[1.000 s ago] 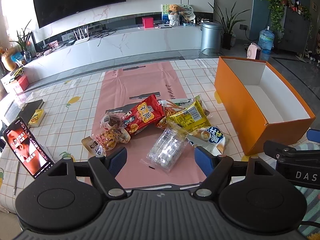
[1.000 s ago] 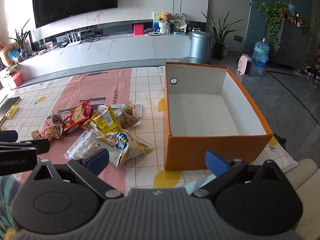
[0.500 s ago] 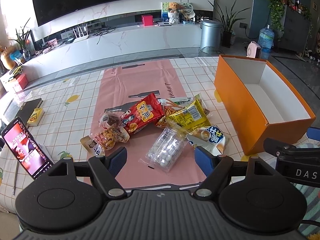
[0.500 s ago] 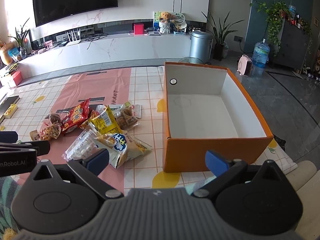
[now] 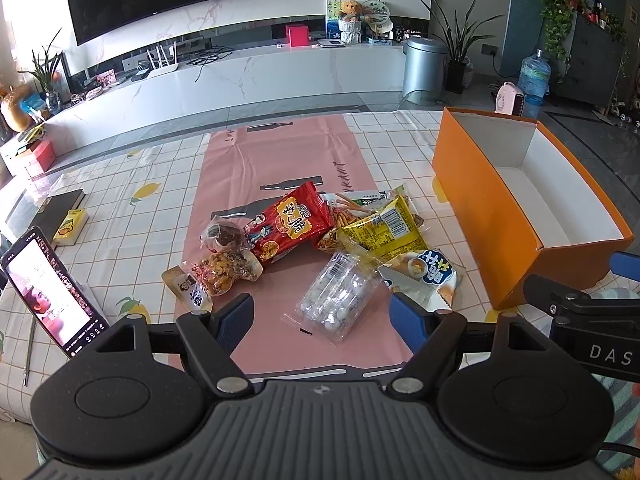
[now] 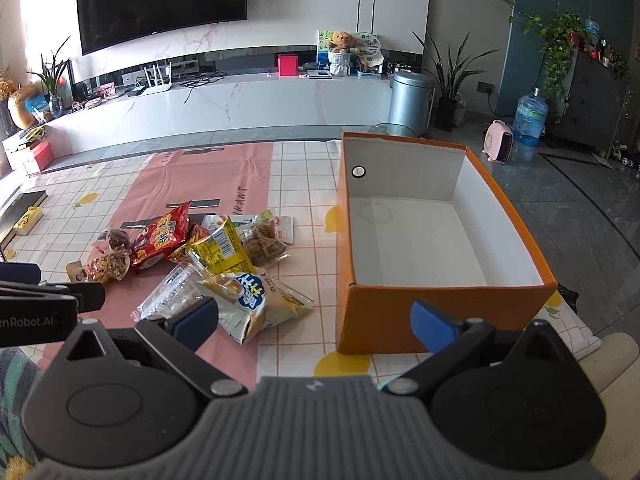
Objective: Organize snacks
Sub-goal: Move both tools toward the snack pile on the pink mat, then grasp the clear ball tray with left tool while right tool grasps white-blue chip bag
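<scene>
Several snack packs lie heaped on a pink mat [image 5: 288,152]: a red chip bag [image 5: 290,224], a yellow bag [image 5: 382,232], a clear pack of white candies [image 5: 338,298] and a white-and-blue bag [image 5: 430,276]. My left gripper [image 5: 322,320] hovers open just short of the clear pack, holding nothing. An empty orange box [image 6: 432,308] with a white inside stands right of the heap. My right gripper [image 6: 314,318] is open and empty, between the white-and-blue bag [image 6: 252,296] and the box's near wall.
A phone [image 5: 52,292] with a lit screen leans at the left, by a dark book [image 5: 48,212] and a small yellow pack [image 5: 70,226]. The checked tablecloth [image 5: 132,216] covers the table. A white TV bench [image 6: 240,108] runs along the far wall.
Both views have shifted only slightly; the right gripper has edged a little left toward the snack heap. Both stay open and nothing has been picked up.
</scene>
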The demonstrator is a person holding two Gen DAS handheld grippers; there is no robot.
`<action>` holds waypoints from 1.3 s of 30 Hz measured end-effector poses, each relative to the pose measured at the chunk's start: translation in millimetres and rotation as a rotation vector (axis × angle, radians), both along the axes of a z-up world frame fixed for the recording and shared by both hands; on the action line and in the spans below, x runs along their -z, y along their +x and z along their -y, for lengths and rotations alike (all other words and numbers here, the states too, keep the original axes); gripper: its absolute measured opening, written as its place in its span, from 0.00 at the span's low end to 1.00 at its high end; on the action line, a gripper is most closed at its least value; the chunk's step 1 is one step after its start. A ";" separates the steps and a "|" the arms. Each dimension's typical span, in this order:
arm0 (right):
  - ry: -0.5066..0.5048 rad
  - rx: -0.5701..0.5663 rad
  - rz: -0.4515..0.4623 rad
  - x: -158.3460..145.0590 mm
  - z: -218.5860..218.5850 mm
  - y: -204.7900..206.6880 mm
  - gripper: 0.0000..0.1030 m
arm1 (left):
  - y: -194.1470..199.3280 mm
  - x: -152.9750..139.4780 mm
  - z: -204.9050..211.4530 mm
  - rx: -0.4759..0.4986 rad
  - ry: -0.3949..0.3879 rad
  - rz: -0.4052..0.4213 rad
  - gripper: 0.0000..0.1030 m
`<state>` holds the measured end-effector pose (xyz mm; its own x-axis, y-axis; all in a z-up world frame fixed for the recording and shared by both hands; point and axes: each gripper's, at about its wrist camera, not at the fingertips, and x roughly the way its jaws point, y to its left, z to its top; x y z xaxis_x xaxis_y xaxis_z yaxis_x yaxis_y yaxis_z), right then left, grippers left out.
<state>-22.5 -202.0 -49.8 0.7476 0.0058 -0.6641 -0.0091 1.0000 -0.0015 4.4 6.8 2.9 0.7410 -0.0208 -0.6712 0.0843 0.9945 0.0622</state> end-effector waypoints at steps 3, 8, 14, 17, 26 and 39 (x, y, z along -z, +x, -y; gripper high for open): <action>0.003 -0.008 0.008 0.4 -1.3 0.5 0.96 | 1.6 0.8 -1.9 0.013 -0.005 -0.014 0.86; 0.015 -0.039 0.008 5.0 -5.9 3.5 0.86 | 5.8 2.4 -12.5 0.039 -0.026 -0.057 0.61; 0.051 -0.093 -0.008 17.8 -15.8 12.1 0.64 | 13.3 10.4 -24.4 0.076 -0.089 -0.115 0.41; 0.061 -0.130 -0.011 25.3 -22.8 16.6 0.56 | 17.7 14.3 -26.5 0.103 -0.134 -0.130 0.37; 0.067 -0.194 -0.052 52.2 -35.9 42.6 0.50 | 44.1 25.0 -21.1 0.224 -0.135 -0.169 0.41; -0.115 -0.296 -0.107 89.1 -57.6 89.3 0.65 | 92.8 64.8 -22.1 0.381 -0.038 -0.317 0.73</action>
